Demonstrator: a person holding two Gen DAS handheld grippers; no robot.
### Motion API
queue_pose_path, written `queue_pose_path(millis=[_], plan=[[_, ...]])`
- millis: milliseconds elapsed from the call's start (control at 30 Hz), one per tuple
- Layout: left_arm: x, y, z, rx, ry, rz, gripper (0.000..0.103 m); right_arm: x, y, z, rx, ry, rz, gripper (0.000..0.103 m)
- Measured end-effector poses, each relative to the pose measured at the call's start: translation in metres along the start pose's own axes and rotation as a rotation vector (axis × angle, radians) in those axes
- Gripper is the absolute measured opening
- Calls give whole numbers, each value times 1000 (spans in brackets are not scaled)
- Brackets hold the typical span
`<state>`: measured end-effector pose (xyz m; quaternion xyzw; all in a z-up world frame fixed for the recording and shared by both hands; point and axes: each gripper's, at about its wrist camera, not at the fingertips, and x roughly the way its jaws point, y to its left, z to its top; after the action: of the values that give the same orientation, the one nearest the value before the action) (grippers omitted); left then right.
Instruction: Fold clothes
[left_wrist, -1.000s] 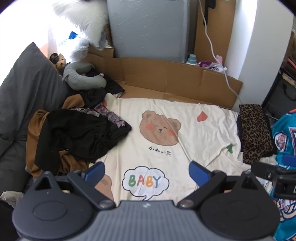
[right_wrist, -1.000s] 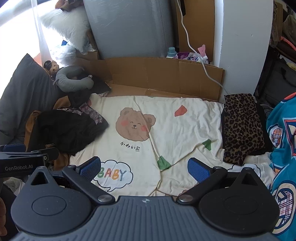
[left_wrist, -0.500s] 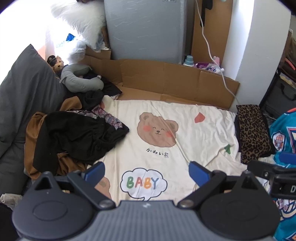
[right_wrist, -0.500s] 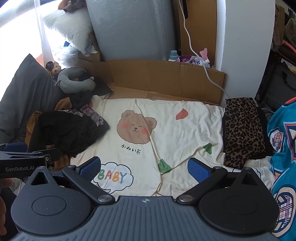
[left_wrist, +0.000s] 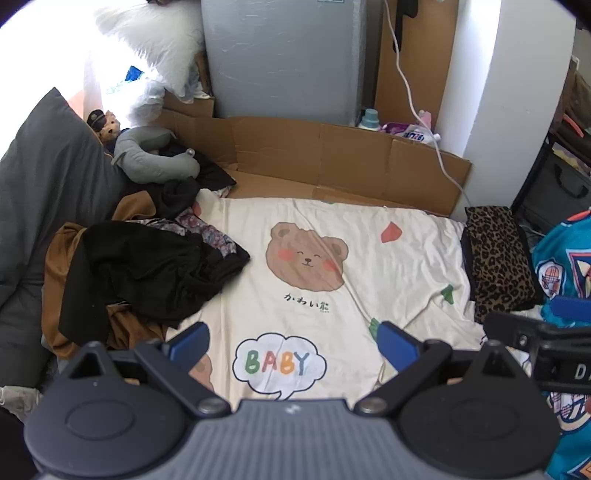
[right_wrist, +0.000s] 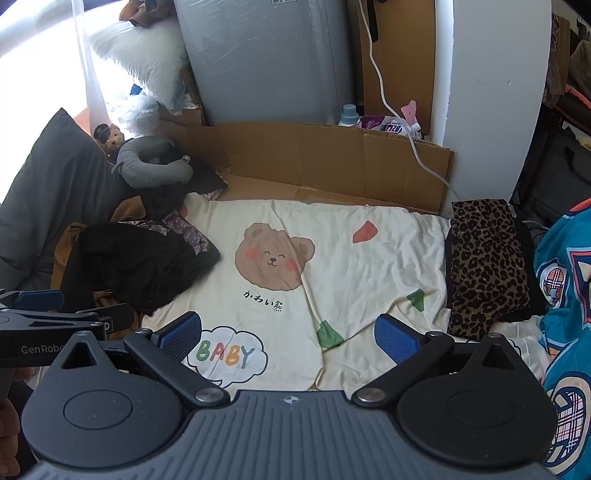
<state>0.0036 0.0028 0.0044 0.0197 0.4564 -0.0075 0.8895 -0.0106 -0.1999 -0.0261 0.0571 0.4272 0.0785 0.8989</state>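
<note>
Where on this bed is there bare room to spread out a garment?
The cream bear-print sheet is bare in the middle, between the black and brown heap of clothes on the left and the folded leopard-print cloth on the right. The brown cardboard borders the far side. The left edge is crowded.

Cream bear-print sheet, grey neck pillow, cardboard panels, detergent bottle

Daylight blows out the upper-left corner of both sharp, evenly lit views, with fisheye bending toward the edges.
</note>
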Motion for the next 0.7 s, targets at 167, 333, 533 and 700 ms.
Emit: queue_pose_path(millis=[167, 333, 533, 700], plan=[[0, -1, 2, 7, -2, -8, 98, -1, 1, -1, 3, -3, -4, 103], [0, -4, 1, 9, -3, -12, 98, -2, 0, -1, 5, -5, -4, 103], [1, -18, -2, 14, -9, 1, 98, -1, -1, 0, 2, -6, -2, 103], [1, -14, -2, -9, -19, -7, 98, 0, 1, -1, -2, 0, -7, 103]])
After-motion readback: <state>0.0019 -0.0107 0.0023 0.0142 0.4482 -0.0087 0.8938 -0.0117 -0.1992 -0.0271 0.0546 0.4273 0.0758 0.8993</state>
